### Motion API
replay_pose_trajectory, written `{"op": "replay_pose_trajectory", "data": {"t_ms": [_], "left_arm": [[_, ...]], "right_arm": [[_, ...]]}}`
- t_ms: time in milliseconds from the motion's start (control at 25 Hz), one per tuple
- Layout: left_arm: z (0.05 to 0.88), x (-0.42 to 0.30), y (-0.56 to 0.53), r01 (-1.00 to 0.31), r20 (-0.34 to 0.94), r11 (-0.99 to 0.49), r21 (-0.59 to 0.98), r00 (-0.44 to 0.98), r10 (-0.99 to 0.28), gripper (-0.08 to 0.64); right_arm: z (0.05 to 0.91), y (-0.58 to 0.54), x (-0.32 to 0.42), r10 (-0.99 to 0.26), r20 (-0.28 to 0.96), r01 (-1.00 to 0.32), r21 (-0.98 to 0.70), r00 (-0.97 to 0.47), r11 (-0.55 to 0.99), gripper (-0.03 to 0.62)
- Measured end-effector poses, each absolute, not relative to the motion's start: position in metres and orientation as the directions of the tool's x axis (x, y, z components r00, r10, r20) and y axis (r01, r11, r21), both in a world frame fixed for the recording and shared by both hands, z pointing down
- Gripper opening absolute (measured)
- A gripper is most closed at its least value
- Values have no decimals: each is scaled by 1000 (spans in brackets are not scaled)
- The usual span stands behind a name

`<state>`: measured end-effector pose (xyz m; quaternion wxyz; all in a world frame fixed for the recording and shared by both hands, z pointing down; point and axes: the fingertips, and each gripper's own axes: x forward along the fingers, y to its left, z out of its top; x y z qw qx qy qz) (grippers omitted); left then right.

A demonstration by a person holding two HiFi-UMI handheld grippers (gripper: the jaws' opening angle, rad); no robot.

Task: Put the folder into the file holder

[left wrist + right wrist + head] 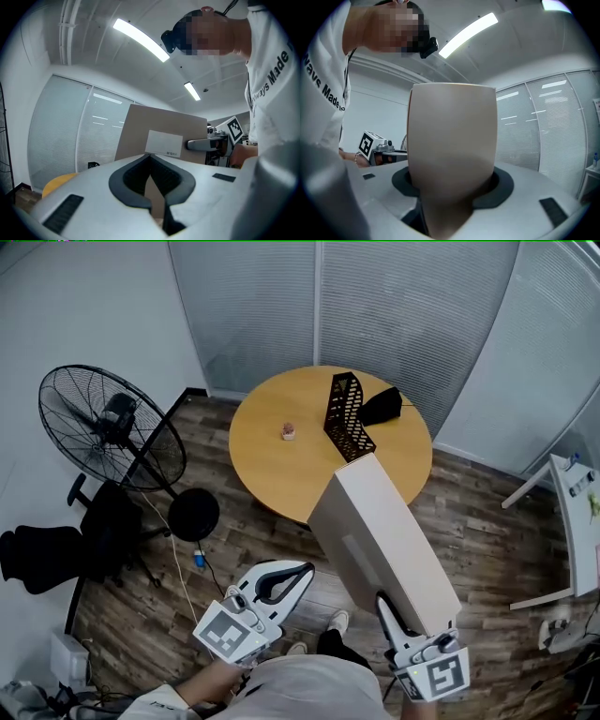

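A beige box folder (382, 538) with a pale label (163, 143) sticks out from my right gripper (398, 612), which is shut on its near end. The folder fills the right gripper view (452, 150) and points toward the round wooden table (272, 474). The black mesh file holder (344, 414) stands upright on the table's far side, well beyond the folder's tip. My left gripper (298, 574) hangs to the left of the folder, low in the head view, with its jaws together and nothing between them (150, 157).
A black bag (382, 407) lies right of the file holder, and a small object (289, 431) sits mid-table. A standing fan (108, 427) and a black chair (52, 557) are at the left. A white desk (577, 512) is at the right. The floor is wood planks.
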<state>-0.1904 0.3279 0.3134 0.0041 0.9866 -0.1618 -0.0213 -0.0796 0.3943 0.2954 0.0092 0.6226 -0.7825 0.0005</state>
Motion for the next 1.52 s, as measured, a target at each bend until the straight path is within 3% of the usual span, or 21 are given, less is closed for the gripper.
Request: {"op": "replay_pose_trajectory", "data": {"t_ms": [920,1520], "left_arm": [[309,-42,258,-344,-43,-939,31,938,-345,23],[322,7,249,-358,-24,-933,32,933,-358,23]], "right_arm": [[299,326,76,-978,-5,-978,-30,-207,207,285],[312,313,125,-975,-3,-974,-54,-222,222,285]]}}
